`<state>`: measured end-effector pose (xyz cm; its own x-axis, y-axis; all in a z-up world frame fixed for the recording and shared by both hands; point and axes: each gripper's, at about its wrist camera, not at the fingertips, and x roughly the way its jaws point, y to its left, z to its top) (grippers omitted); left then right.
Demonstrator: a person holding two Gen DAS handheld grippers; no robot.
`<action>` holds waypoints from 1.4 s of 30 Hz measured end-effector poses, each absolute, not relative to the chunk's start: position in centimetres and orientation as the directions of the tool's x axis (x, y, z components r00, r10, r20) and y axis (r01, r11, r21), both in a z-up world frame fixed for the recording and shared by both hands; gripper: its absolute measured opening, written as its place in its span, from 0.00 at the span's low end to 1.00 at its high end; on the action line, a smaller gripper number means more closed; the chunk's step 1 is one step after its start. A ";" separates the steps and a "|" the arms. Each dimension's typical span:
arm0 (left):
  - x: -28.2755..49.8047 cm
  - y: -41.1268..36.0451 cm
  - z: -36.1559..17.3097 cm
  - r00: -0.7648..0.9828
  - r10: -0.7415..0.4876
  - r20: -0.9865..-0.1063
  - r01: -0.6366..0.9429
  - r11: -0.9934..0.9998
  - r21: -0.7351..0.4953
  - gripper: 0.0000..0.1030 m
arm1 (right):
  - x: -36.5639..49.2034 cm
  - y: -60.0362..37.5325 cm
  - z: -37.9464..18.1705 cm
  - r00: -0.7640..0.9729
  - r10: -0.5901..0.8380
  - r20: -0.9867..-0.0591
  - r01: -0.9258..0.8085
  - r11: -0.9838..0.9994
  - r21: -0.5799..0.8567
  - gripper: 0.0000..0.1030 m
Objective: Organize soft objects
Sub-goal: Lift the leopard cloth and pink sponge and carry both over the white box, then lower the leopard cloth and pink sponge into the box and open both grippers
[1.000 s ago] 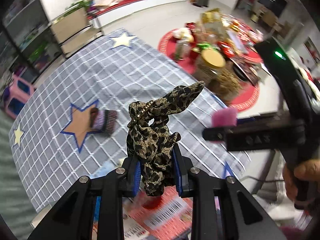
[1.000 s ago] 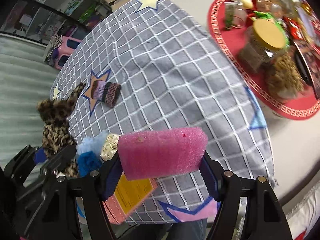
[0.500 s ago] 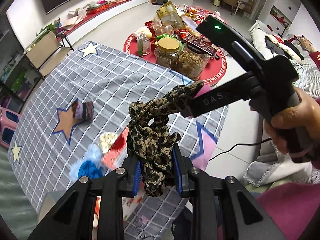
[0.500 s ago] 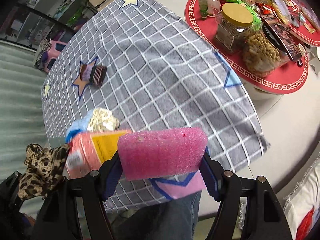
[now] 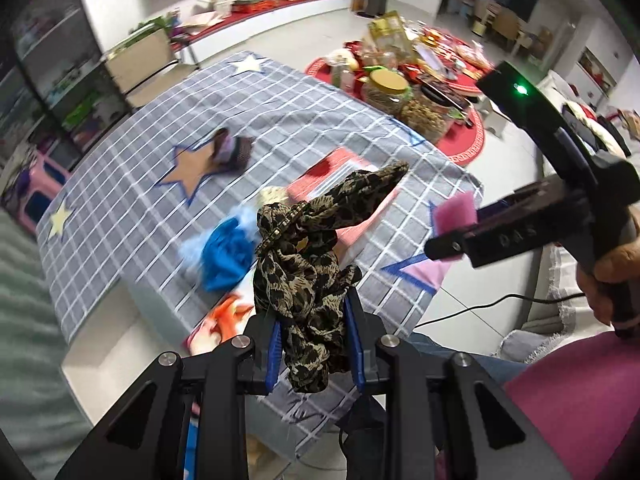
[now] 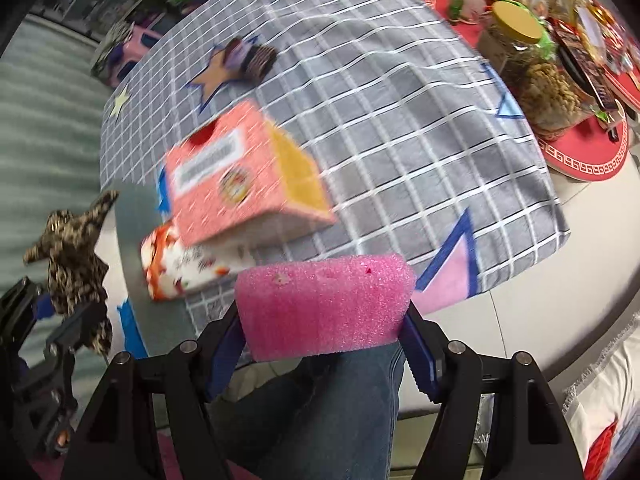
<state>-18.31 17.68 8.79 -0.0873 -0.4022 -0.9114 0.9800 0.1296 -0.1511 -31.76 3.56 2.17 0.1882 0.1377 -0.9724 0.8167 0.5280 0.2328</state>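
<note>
Gripping a leopard-print fabric piece [image 5: 308,264] between its blue pads, the left tool [image 5: 312,320] stays out of contact with the bench [image 5: 320,120], the cloth bunched upward with one tail pointing toward 1 o'clock. The right tool [image 6: 324,332] is clenched on a pink foam block [image 6: 324,304], squeezed across its width so it sits level; in the left view that block shows at 3 o'clock, well clear of the cloth. Both soft items appear held aloft above the near edge of the bench, probably so they can be carried to a common spot. Beyond them, on the grey checked cover, lie a pink carton [image 6: 240,184] resting tilted on a white-and-red pack [image 6: 180,268], a blue fluffy item [image 5: 224,252] just beside it, and farther off at 11 o'clock a small striped knit piece [image 5: 232,148] on a star patch. The carton stands between the tools and the open cloth, so any set-down likely needs to go around it. Jars of snacks [image 6: 532,68] sit on a separate red mat at 1 o'clock.
</note>
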 end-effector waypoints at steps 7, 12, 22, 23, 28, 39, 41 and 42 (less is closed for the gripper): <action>-15.0 22.3 8.4 -0.007 -0.407 -0.913 0.943 0.302 -0.142 0.29 | -28.4 7.8 3.4 0.176 0.151 -0.973 0.727 0.647 0.232 0.70; -12.4 25.7 8.1 0.050 -0.398 -0.916 0.896 0.423 -0.135 0.29 | -25.3 10.6 4.9 0.177 0.143 -0.974 0.633 0.741 0.224 0.70; -8.5 32.1 6.7 0.139 -0.329 -0.934 0.757 0.643 -0.114 0.29 | -17.9 15.4 7.9 0.218 0.175 -0.960 0.437 0.862 0.256 0.70; -8.3 32.6 6.5 0.144 -0.321 -0.936 0.743 0.660 -0.112 0.29 | -17.3 15.7 8.1 0.222 0.180 -0.958 0.423 0.868 0.261 0.70; -7.8 34.8 5.9 0.159 -0.303 -0.940 0.689 0.715 -0.114 0.29 | -14.4 18.1 8.4 0.226 0.207 -0.952 0.345 0.897 0.277 0.70; -7.8 37.3 4.4 0.164 -0.258 -0.952 0.603 0.790 -0.110 0.29 | -10.0 22.6 6.7 0.154 0.251 -0.956 0.197 0.940 0.278 0.70; -7.9 37.6 4.1 0.164 -0.247 -0.955 0.591 0.800 -0.106 0.29 | -9.6 23.2 6.5 0.149 0.250 -0.957 0.177 0.945 0.275 0.70; -8.0 37.7 4.0 0.165 -0.242 -0.956 0.585 0.804 -0.102 0.29 | -9.4 23.5 6.5 0.148 0.250 -0.957 0.169 0.947 0.274 0.70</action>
